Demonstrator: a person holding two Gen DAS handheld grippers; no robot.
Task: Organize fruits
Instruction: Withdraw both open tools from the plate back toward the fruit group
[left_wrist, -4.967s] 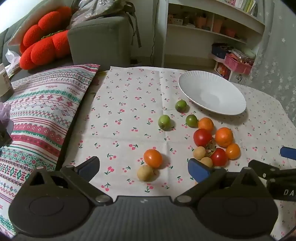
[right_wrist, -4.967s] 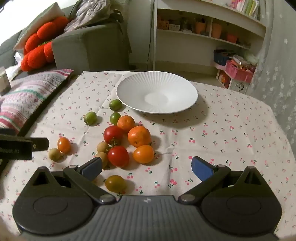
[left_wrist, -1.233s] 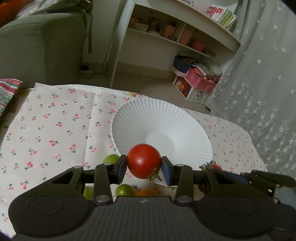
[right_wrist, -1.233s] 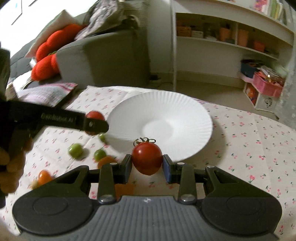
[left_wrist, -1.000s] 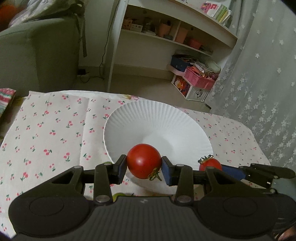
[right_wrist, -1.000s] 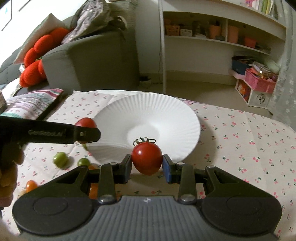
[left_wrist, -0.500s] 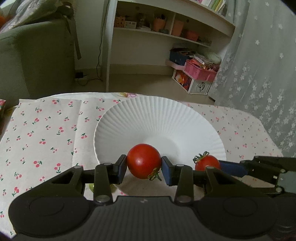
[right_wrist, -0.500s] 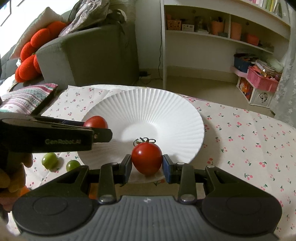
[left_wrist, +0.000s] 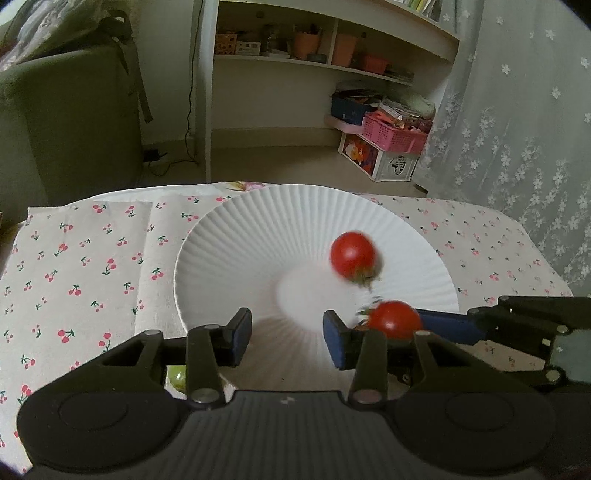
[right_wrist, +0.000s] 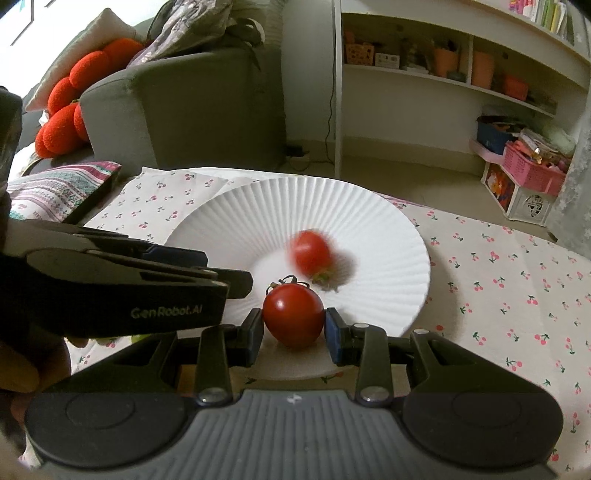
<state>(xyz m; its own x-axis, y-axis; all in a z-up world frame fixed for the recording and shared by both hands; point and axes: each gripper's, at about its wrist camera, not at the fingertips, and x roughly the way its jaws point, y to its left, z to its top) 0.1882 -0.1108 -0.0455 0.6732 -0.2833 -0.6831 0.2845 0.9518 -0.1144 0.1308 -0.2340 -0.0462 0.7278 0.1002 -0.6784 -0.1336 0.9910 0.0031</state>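
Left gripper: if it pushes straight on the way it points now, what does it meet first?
Probably the white plate itself: the open left gripper aims at its bare centre. The loose, blurred tomato lies right of that line, though depth is unclear.

Left gripper (left_wrist: 287, 332) jaws apart — blurred tomato (left_wrist: 352, 254) over plate (left_wrist: 236, 236).
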